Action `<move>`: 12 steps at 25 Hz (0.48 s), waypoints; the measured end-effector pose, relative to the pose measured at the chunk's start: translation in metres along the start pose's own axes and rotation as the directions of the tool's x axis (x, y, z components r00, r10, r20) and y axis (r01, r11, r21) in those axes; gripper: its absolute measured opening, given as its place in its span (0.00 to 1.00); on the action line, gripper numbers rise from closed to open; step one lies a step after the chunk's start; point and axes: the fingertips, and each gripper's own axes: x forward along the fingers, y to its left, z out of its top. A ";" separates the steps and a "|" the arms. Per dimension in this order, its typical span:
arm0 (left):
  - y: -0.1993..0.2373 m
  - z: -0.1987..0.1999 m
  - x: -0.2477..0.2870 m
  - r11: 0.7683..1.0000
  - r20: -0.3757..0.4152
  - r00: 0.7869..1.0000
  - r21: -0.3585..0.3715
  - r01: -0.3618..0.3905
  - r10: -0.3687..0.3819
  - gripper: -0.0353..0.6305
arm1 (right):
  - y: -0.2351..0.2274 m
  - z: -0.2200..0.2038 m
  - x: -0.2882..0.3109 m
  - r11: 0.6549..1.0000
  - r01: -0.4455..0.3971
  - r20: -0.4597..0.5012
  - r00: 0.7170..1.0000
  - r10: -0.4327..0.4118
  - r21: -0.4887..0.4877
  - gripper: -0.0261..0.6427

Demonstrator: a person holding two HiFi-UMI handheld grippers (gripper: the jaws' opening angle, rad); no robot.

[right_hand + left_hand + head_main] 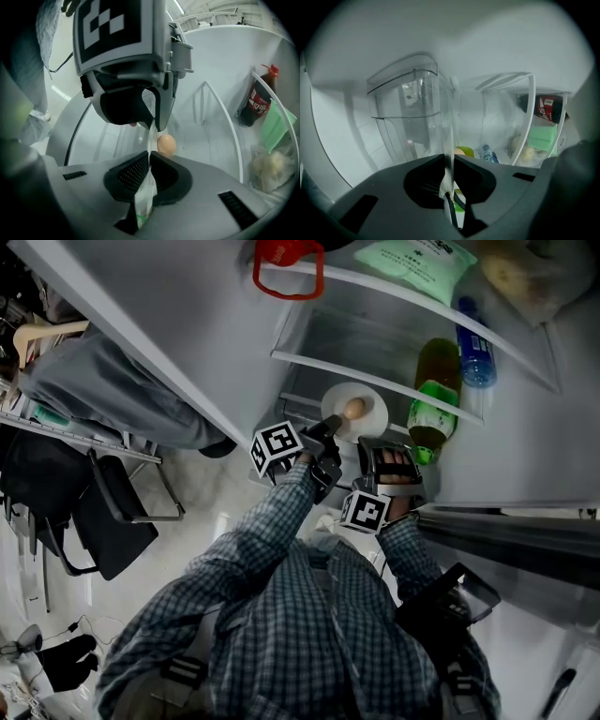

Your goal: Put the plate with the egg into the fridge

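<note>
Both claws are clamped on the same plate (372, 397), one on each side of its near rim. The left gripper (330, 427) has its dark jaws squeezed together on the left edge. In its own view the plate is just a thin white sliver running edge-on through the pinch. The right gripper (375, 441) is the same: ribbed black pads closed tight on the rim, with something pale and thin caught down in the gap too, though it's hard to tell what.

The plate is round, smooth and white, with one tan egg (354, 409) sitting roughly in the middle of it. It's held inside the open fridge (525, 456), at the front of a lower white shelf (330, 367). It's hard to tell if the plate is actually resting on anything or just hanging in the grippers.

Just right of the plate there's a glossy green bottle (433, 395) with a bright green label. Farther right is a clear water bottle (476, 357) with a blue wrap. Up on the far shelf sits a pale green packet (412, 263), and a red loop-shaped handle (289, 266) is at the far left. The right gripper view also catches a dark soda bottle (259, 101) with a red cap. The left gripper view looks past see-through plastic bins (410, 112), curved and shiny. The person's sleeve (281, 521) is checked fabric.
</note>
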 end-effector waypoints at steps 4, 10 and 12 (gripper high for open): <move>-0.004 -0.001 0.001 0.999 -0.015 0.999 0.030 0.044 -0.044 0.11 | 0.000 -0.002 0.000 1.000 -0.005 -0.005 1.000 0.005 0.009 0.07; -0.007 -0.004 0.002 0.997 -0.030 0.997 0.032 0.067 -0.066 0.11 | -0.002 -0.005 0.000 1.000 0.007 -0.021 1.000 -0.007 0.004 0.07; -0.008 -0.004 0.002 0.997 -0.033 0.997 0.032 0.073 -0.072 0.11 | -0.003 -0.006 -0.001 1.000 0.007 -0.020 1.000 -0.007 0.007 0.07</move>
